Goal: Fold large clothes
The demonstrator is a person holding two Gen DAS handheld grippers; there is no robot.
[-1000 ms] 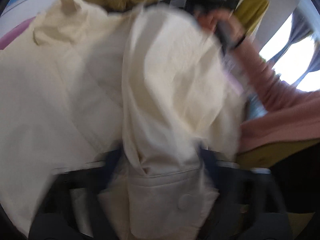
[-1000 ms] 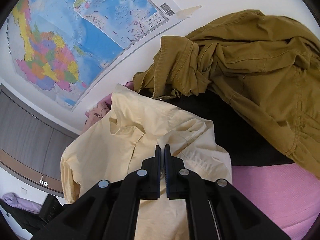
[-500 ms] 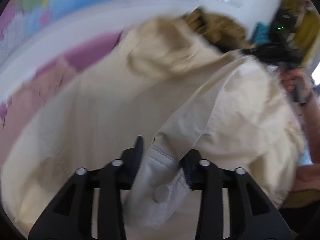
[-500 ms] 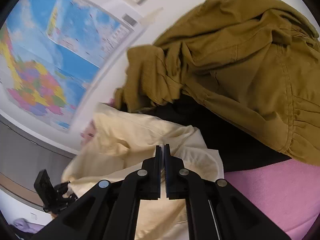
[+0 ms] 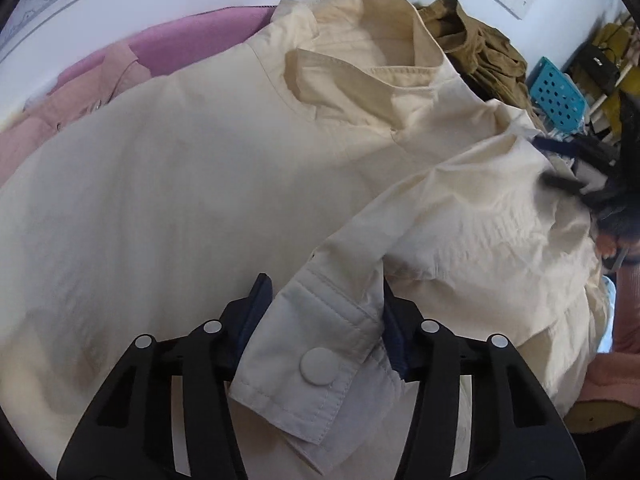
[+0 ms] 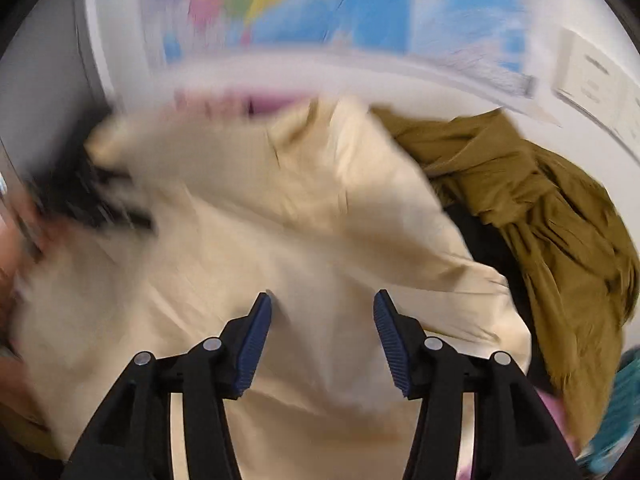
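Observation:
A large cream shirt (image 5: 200,200) lies spread on a pink surface (image 5: 192,40), its collar (image 5: 360,40) at the far side. One sleeve is folded across the body. Its buttoned cuff (image 5: 320,344) lies between the fingers of my left gripper (image 5: 323,292). Those jaws are opening, and the left pad stands clear of the cloth. In the blurred right wrist view, my right gripper (image 6: 322,304) hovers over the cream shirt (image 6: 320,240). Its jaws are opening with nothing between them. The right gripper (image 5: 568,184) also shows as a dark blur over the shirt's right shoulder.
A crumpled olive garment (image 5: 480,52) (image 6: 540,208) lies behind the shirt on the right, over dark cloth. A dusty-pink garment (image 5: 60,120) lies at the far left. A wall map (image 6: 320,8) hangs behind. A blue perforated basket (image 5: 556,96) stands at the right, near a person's pink sleeve (image 5: 628,320).
My left gripper's jaws have widened around the cuff and the sleeve now lies across the shirt. My right gripper let go of the shirt's edge, opened, and swung over the shirt.

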